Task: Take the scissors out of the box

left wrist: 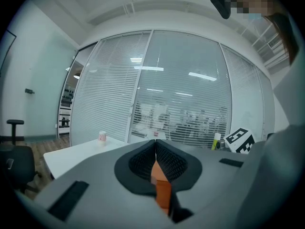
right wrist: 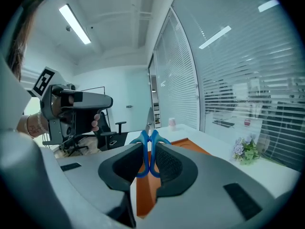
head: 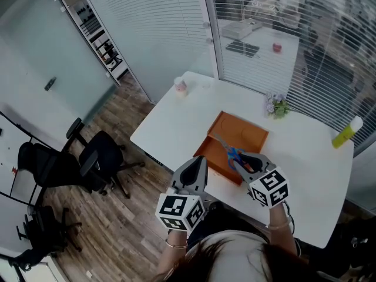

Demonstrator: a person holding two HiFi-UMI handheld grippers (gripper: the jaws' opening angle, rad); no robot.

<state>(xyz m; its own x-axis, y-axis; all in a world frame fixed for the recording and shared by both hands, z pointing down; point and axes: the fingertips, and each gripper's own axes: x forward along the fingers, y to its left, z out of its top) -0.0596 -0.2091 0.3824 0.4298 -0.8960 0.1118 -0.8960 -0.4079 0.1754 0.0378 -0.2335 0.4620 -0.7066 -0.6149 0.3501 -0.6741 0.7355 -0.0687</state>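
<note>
Fingers (right wrist: 174, 168) of the right gripper (right wrist: 148, 144) are narrowed onto the blue handles of the scissors (right wrist: 149, 152), one pad on each side, and the grey blades stick out past the fingertips, up and away. In the head view the scissors hang over the near part of the orange box (head: 247, 131), with the blades aimed toward its far left side. Whether the tip touches the box floor I cannot tell. The left gripper (left wrist: 155, 143) has its fingers (left wrist: 174, 162) pressed together with nothing between them. It is just beside the box's near left edge, and a strip of orange shows below the fingers in the left gripper view. The box lies open on a white surface (head: 170, 128). A small cup (head: 180, 86) stands at the surface's far left corner, a bunch of flowers (head: 277, 106) near its far edge beyond the box, and a yellow bottle (head: 346, 133) at its right end. Black chairs (head: 100, 157) stand on the wooden floor to the left.
</note>
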